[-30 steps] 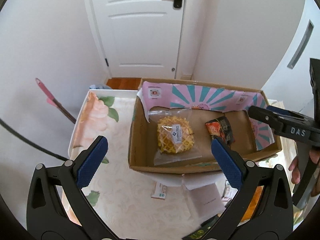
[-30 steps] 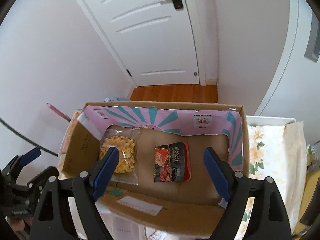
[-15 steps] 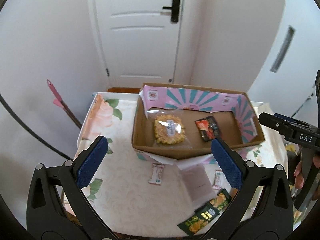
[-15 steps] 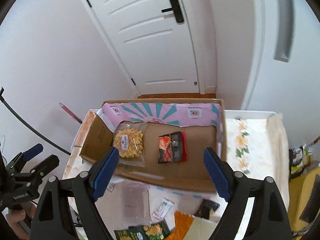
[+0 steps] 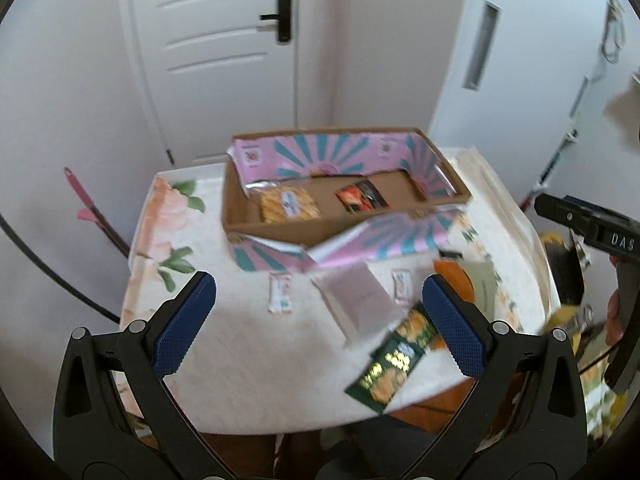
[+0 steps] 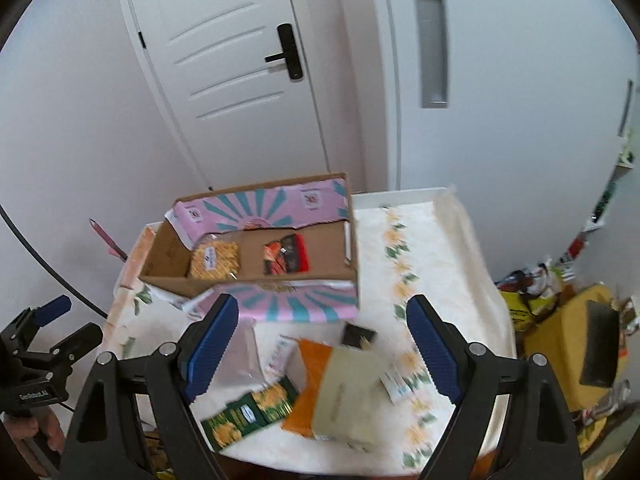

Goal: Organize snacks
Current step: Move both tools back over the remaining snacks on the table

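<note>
Both the left claw (image 5: 318,322) and the right claw (image 6: 322,344) hang released and empty. In front of the brown cardboard box (image 6: 256,280), the green-and-gold flat snack packet (image 6: 250,406) lies near the worktop (image 6: 452,276) edge; a careless push could slide it off.

Left wrist view looked forward and down from above near left edge of floral-cloth tabletop (image 5: 248,344), facing white panelled door (image 5: 216,56). Right wrist view sat to its right, above near edge, angled toward same door (image 6: 236,68). Both stood back, taking in whole tabletop. Shared: open cardboard box with pink-and-teal lining (image 5: 340,200) (image 6: 260,248), loose dark green snack packet (image 5: 394,360) (image 6: 250,406). Each view caught other gripper at frame edge.
</note>
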`<state>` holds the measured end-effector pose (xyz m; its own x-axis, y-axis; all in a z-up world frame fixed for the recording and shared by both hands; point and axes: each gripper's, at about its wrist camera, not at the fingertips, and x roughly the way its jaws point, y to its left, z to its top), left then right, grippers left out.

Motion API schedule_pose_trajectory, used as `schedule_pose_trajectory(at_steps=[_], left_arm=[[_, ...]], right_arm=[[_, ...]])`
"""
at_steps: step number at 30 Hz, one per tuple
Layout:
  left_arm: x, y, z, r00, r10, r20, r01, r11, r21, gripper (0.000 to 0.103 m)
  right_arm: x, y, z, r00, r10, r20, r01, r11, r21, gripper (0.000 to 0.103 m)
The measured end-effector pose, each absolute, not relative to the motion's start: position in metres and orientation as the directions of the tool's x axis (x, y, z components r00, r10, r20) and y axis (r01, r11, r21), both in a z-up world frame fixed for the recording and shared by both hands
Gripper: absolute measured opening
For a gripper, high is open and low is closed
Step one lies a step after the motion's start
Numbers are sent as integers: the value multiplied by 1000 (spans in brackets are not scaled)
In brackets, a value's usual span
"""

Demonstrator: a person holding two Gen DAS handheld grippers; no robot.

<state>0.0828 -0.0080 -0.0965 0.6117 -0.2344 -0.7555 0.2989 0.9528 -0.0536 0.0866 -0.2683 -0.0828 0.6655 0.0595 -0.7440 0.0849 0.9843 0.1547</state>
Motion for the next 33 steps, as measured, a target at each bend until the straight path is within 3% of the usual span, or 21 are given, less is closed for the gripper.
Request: schedule_pose_trajectory(at_steps=[5, 7, 9, 16, 23, 31, 33], left_arm=[[67, -15, -112, 570, -290, -769, 370, 926, -75, 103], [63, -19, -120, 553, -305, -775, 393, 916, -80, 102], [59, -25, -131, 535, -318, -783, 422, 903, -78, 103], [50, -49, -184, 471, -332, -817, 495, 867, -67, 103], [52, -66, -235, 392, -340, -855, 578, 814, -59, 102], [61, -77, -268, 318, -335, -887, 651, 757, -52, 86], [61, -79, -273, 301, -329, -895, 661, 748, -52, 76]], right_arm=[[58, -282, -93, 676, 68, -734, 134, 968, 213, 84], [48, -287, -100, 684, 48, -728, 150, 967, 205, 97], [41, -288, -103, 696, 29, -718, 144, 973, 179, 102], [32, -286, -132, 672, -83, -736, 63, 997, -54, 102], [28, -305, -173, 649, -41, -760, 27, 999, -31, 102], [30, -329, -219, 622, -54, -781, 60, 998, -21, 102], [34, -333, -230, 612, -51, -789, 56, 998, -22, 100]])
